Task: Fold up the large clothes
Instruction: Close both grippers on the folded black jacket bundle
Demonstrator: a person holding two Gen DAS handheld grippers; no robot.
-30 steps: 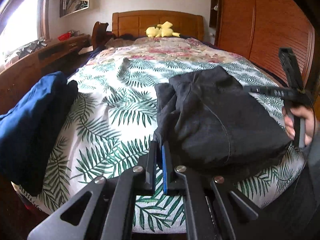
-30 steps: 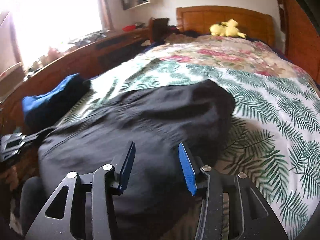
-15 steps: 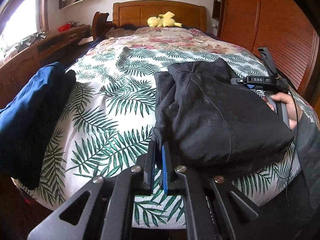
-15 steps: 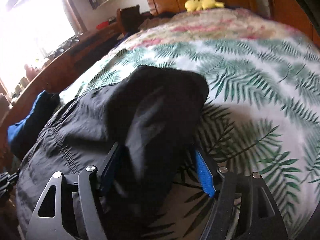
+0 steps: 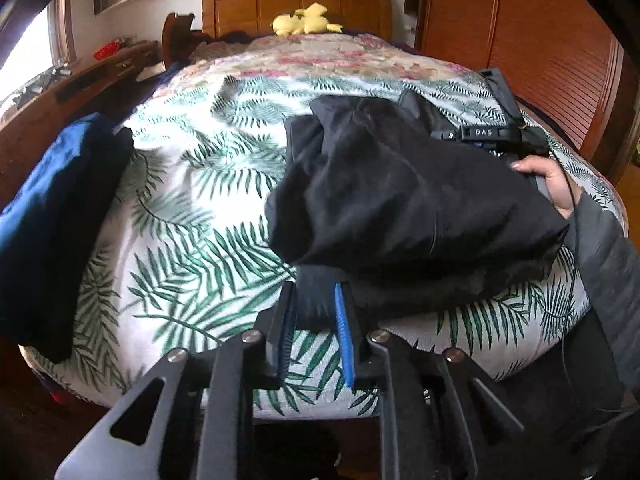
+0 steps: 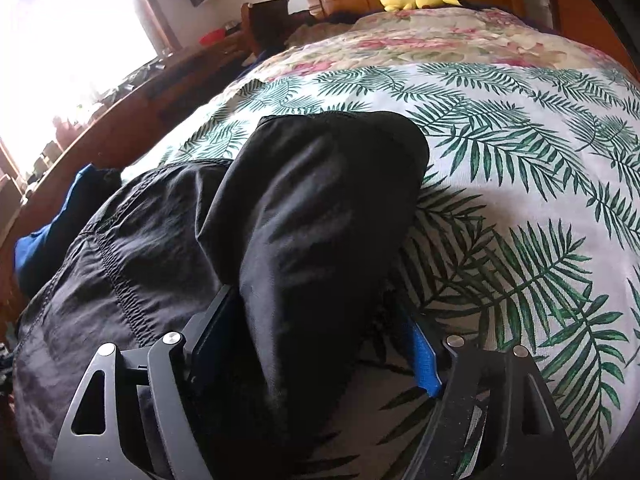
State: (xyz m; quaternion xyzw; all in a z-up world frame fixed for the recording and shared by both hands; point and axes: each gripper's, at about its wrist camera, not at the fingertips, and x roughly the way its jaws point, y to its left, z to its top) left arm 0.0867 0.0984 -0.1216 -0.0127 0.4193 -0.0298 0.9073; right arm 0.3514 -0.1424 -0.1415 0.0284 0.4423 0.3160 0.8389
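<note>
Nearest to me, my left gripper point(image 5: 316, 312) is at the near edge of the bed, its jaws opening, a tab of the black, thin, crinkly woven garment point(image 5: 400, 200) between the blue pads point(image 5: 340, 320); they look parted enough that I'd call the cloth loose between them, not pinched. On the other side, my right gripper point(image 6: 320, 344) is spread wide and opening further, straddling a thick rolled fold of the same garment point(image 6: 312, 220); the fabric fills the gap, but I can't see the pads biting it.

The garment lies bunched in a rough bundle on the palm-leaf printed bedspread point(image 5: 192, 208), near the foot of the bed, with a stitched seam running across its flatter panel. I judge it light, limp and a bit slick: it will slump and slide rather than hold a crease, so I'd grab at the seam or a hem edge, where layers are thick, and keep it taut between both hands.

Further left sits a folded blue cloth pile point(image 5: 52, 208), well apart. At the far headboard rests a yellow plush toy point(image 5: 306, 20).
</note>
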